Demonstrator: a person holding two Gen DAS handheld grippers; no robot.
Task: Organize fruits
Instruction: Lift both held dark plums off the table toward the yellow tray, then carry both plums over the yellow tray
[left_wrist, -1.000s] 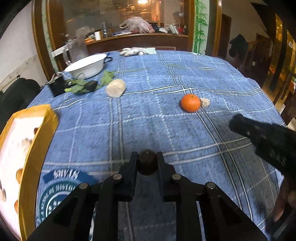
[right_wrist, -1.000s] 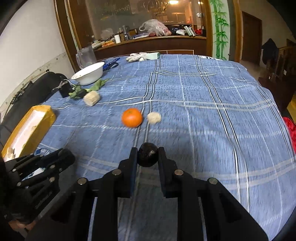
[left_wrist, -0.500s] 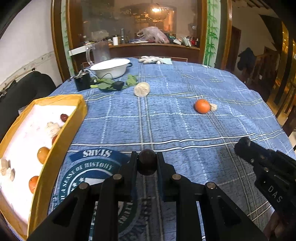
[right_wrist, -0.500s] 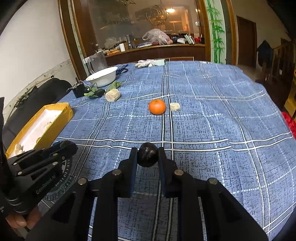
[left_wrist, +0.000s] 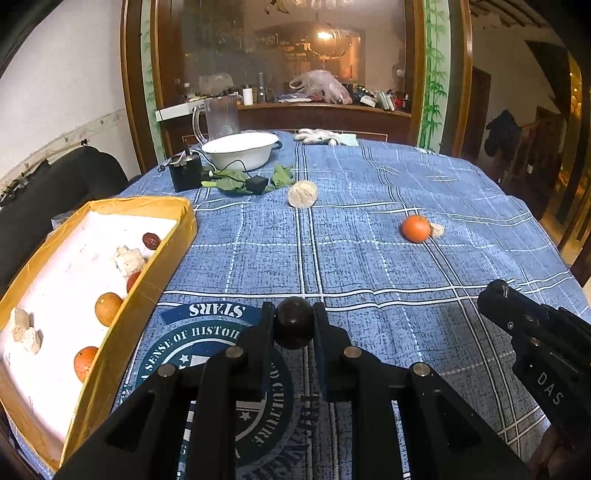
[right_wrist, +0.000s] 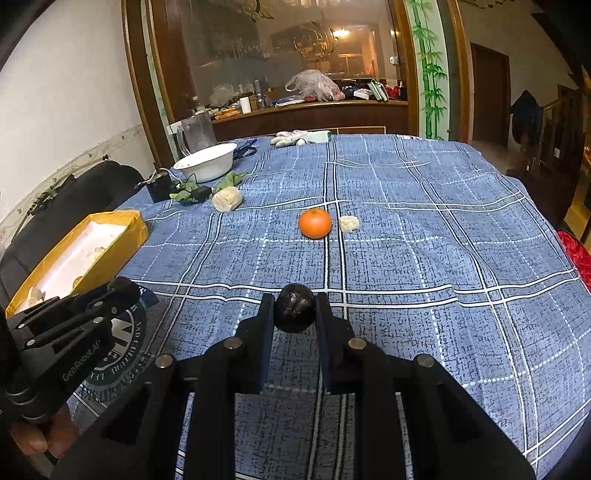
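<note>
Between each gripper's fingers, left gripper (left_wrist: 294, 326) pinching a dark fruit (left_wrist: 294, 328), right gripper (right_wrist: 294, 309) pinching another dark fruit (right_wrist: 294, 308)

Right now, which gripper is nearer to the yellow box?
Left. The left gripper, shut on a dark round fruit, sits just beside the yellow box, near its right wall. The right gripper, holding another dark fruit, is farther out over the blue cloth.

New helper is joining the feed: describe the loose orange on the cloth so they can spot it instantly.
Start from the blue plaid tablecloth, past the yellow box on its left edge. Near the middle lies the orange, alone on the cloth beside a small pale lump. It is the only bright orange ball outside the box.
</note>
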